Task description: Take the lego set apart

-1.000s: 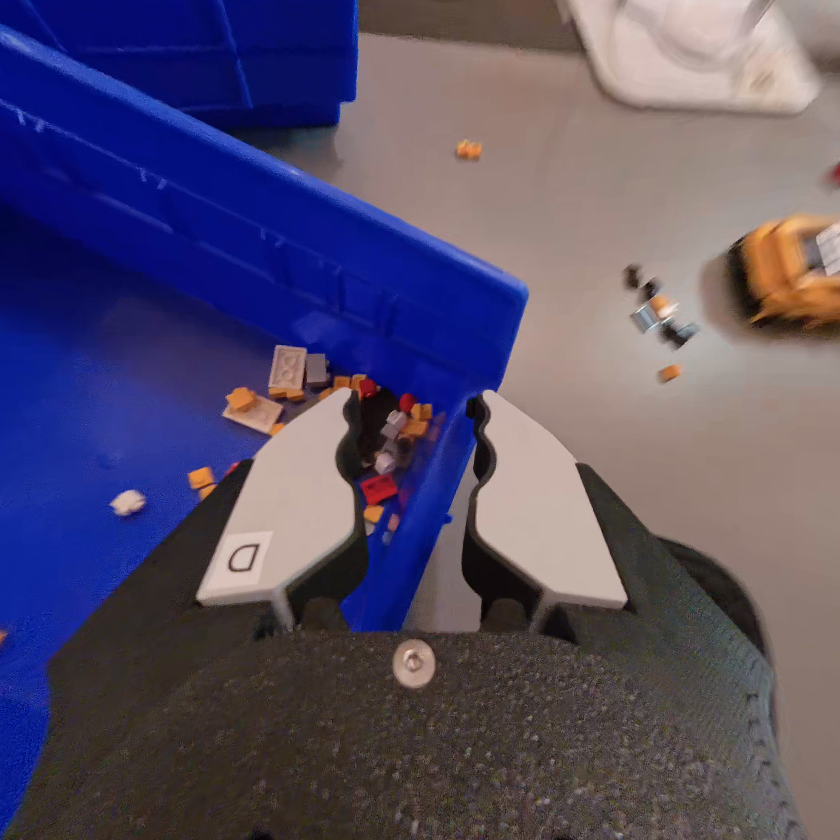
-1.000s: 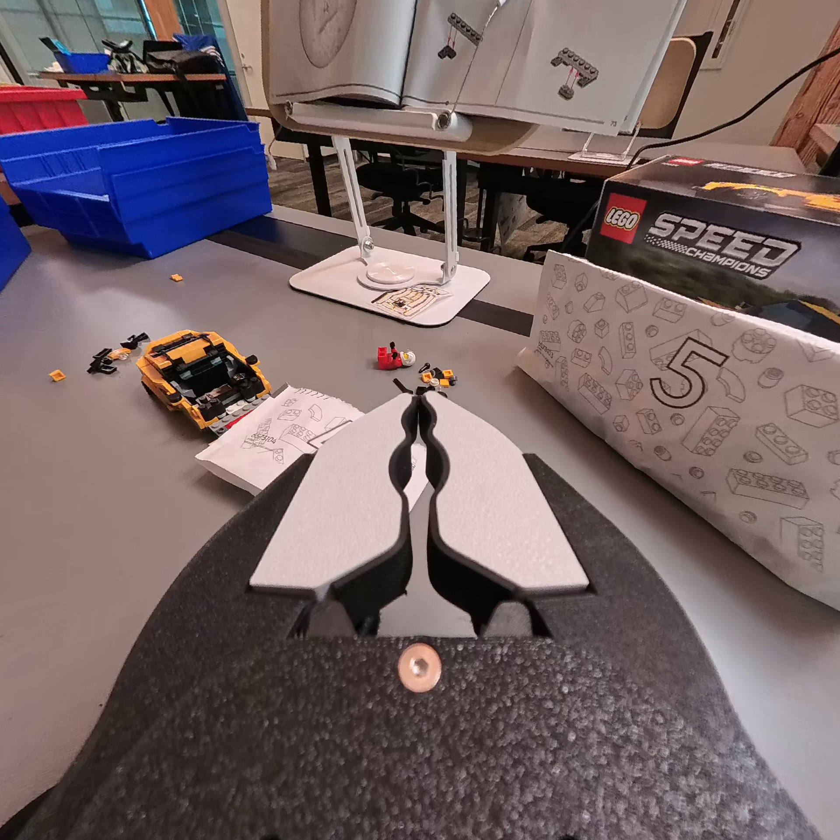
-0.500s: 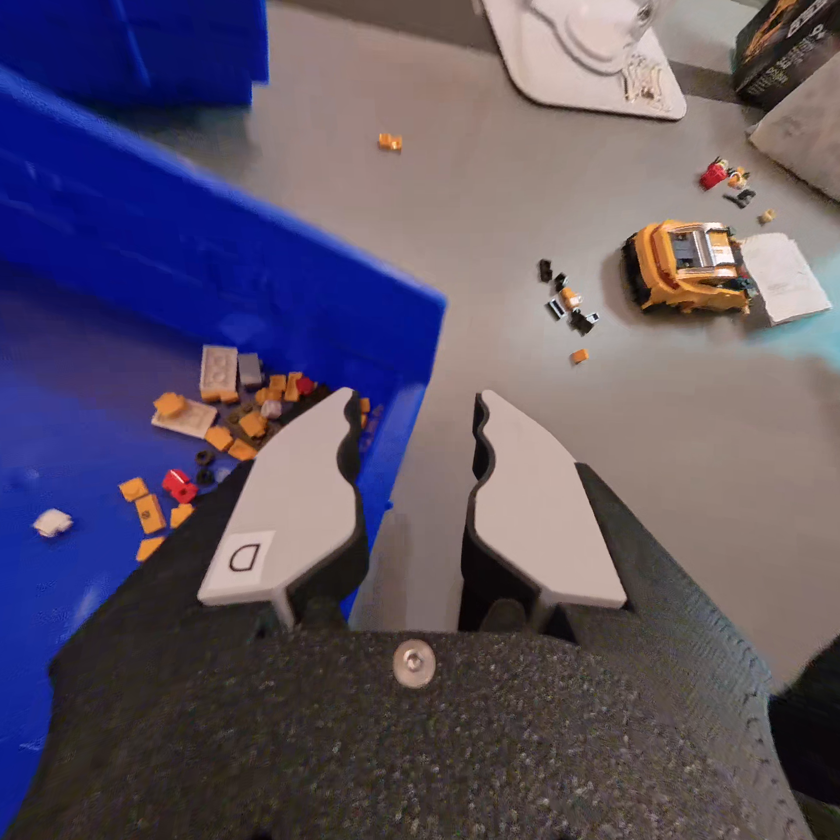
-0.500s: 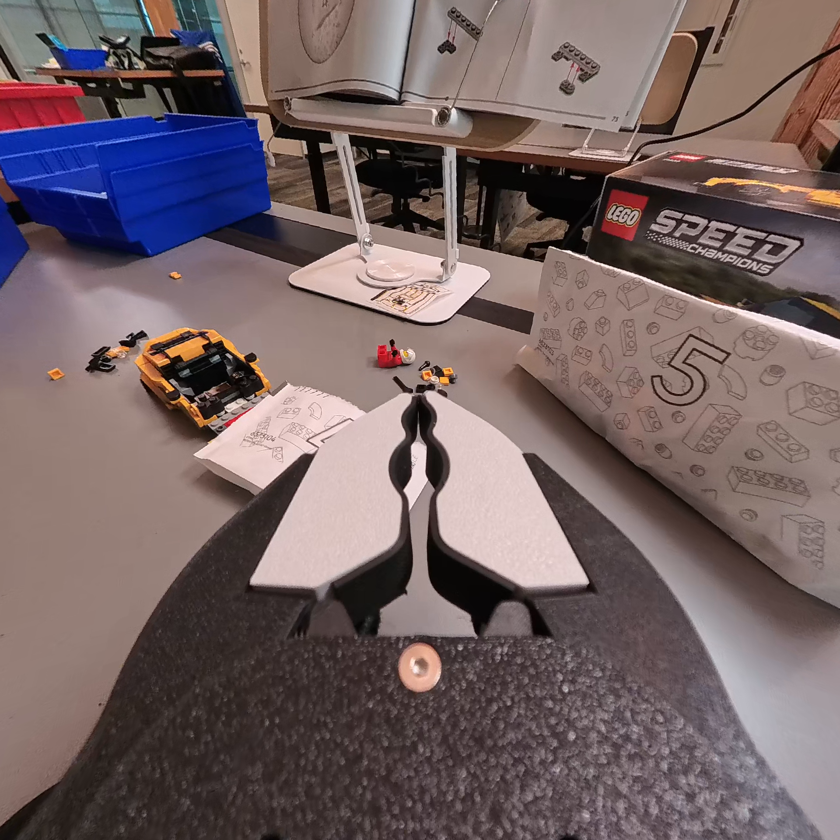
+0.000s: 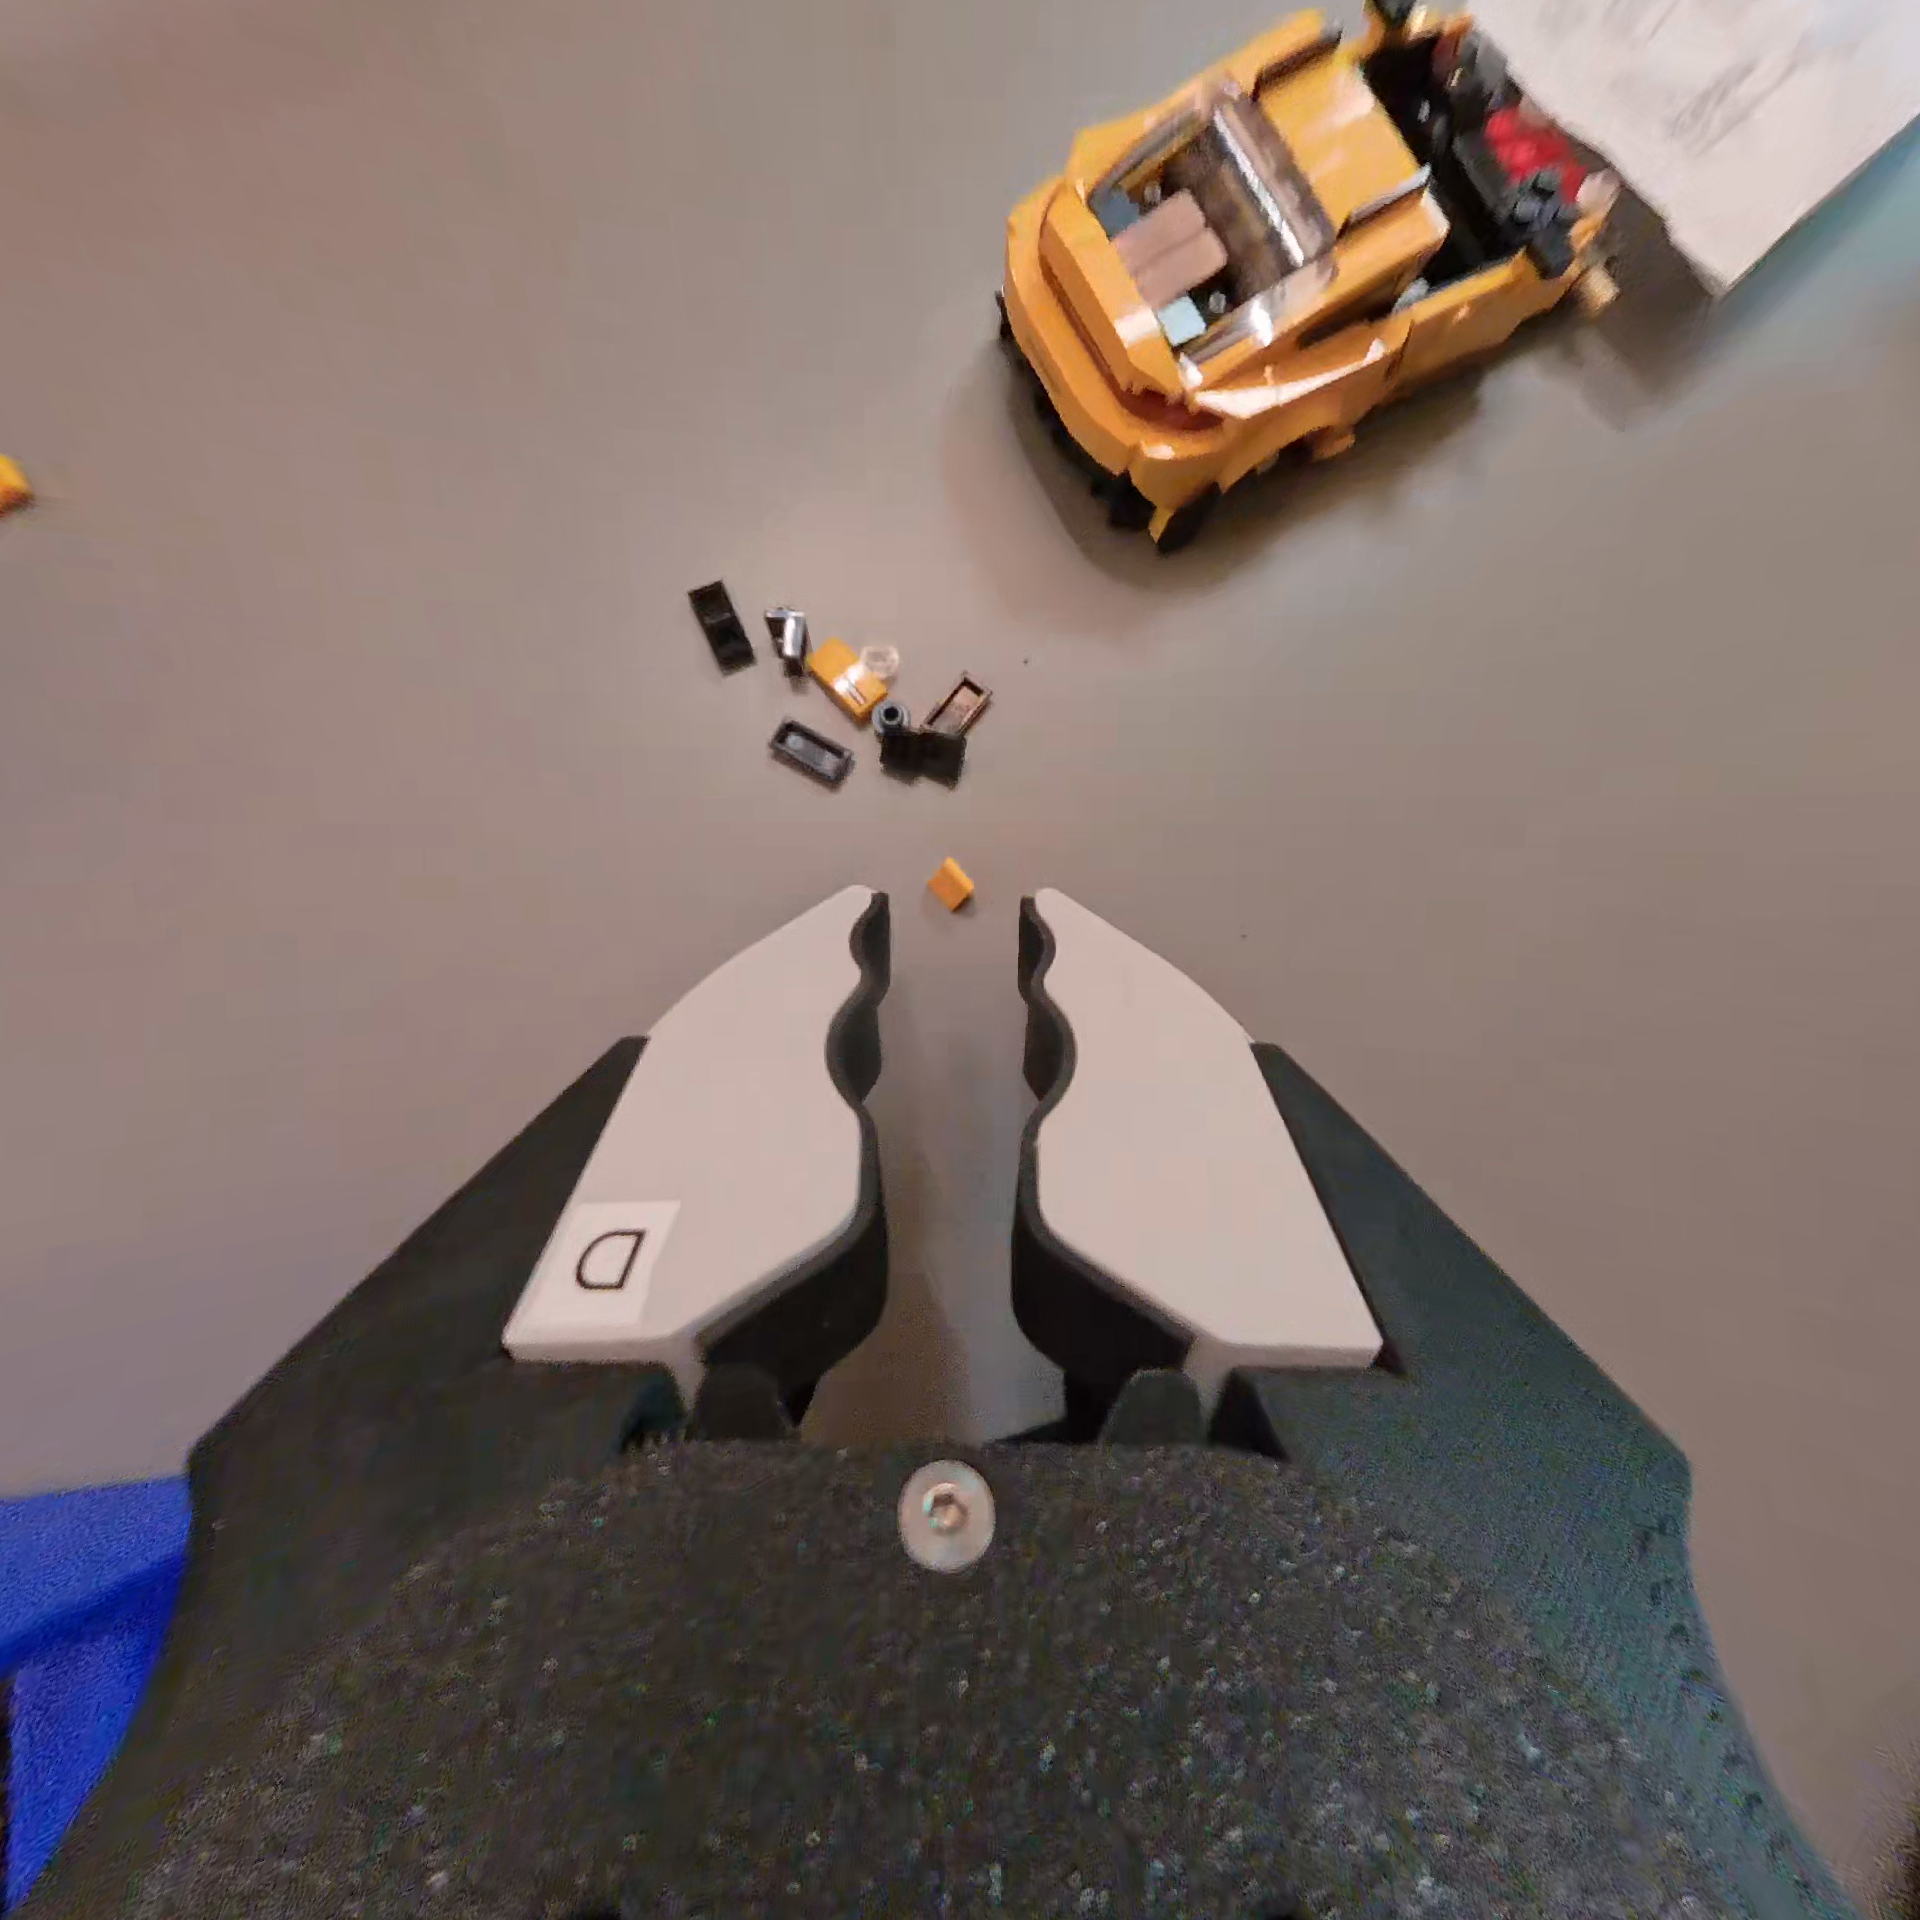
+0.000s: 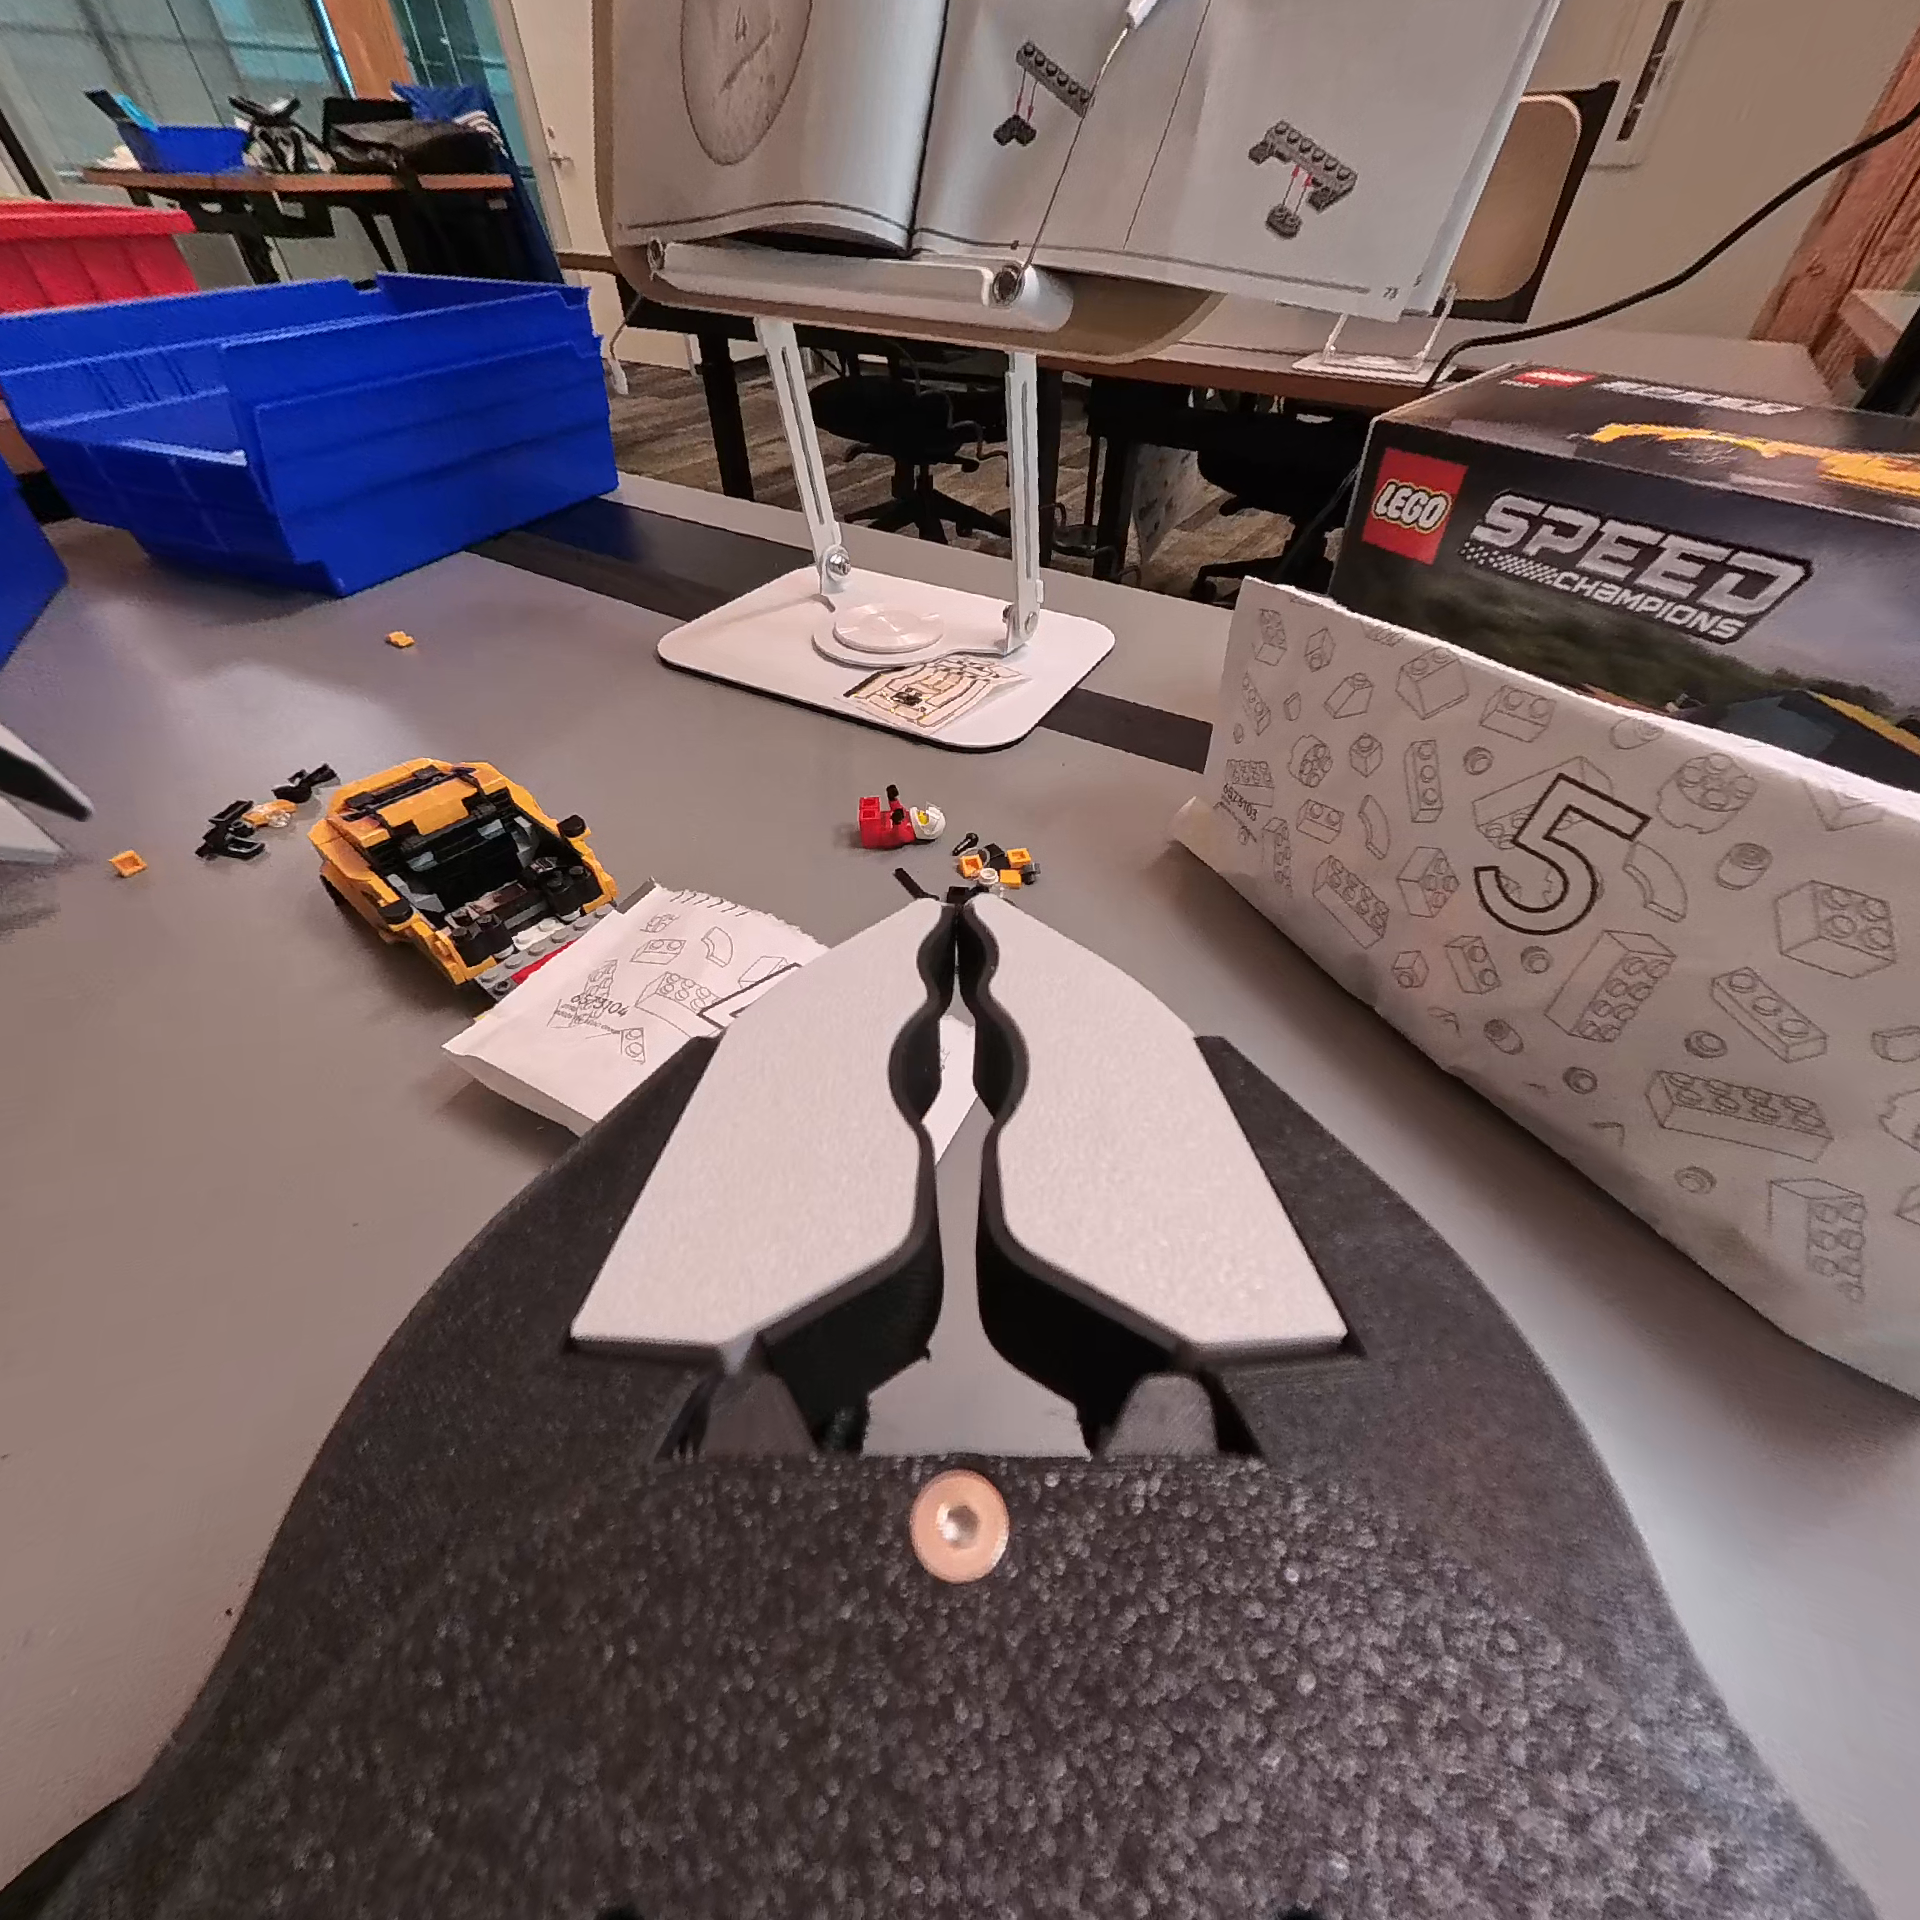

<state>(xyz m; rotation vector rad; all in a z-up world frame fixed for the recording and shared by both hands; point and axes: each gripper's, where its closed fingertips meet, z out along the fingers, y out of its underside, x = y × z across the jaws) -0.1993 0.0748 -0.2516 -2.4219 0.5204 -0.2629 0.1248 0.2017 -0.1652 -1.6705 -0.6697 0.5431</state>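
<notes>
A partly stripped yellow lego car (image 5: pixel 1288 281) sits on the grey table, also in the right wrist view (image 6: pixel 457 868). My left gripper (image 5: pixel 954 909) is open and empty, tips just short of a small orange piece (image 5: pixel 951 883). Beyond it lies a cluster of small black and orange parts (image 5: pixel 847 691). My right gripper (image 6: pixel 958 914) is shut and empty, held above the table over a white paper bag (image 6: pixel 634 997). The left gripper's finger (image 6: pixel 31 800) shows at the far left edge of the right wrist view.
Blue bins (image 6: pixel 312 426) stand at the back left; a blue bin corner (image 5: pixel 73 1631) is by my left gripper. A white book stand (image 6: pixel 894 644), a printed paper bag (image 6: pixel 1621 935), the set's box (image 6: pixel 1621 530), and a red minifigure with loose parts (image 6: pixel 914 821) lie ahead. One gripper's finger ends stand about 35 centimeters off the other's.
My left gripper has swung right from over the blue bin to above the table, now close to the small orange piece and the car. The right gripper has stayed still and shut.
</notes>
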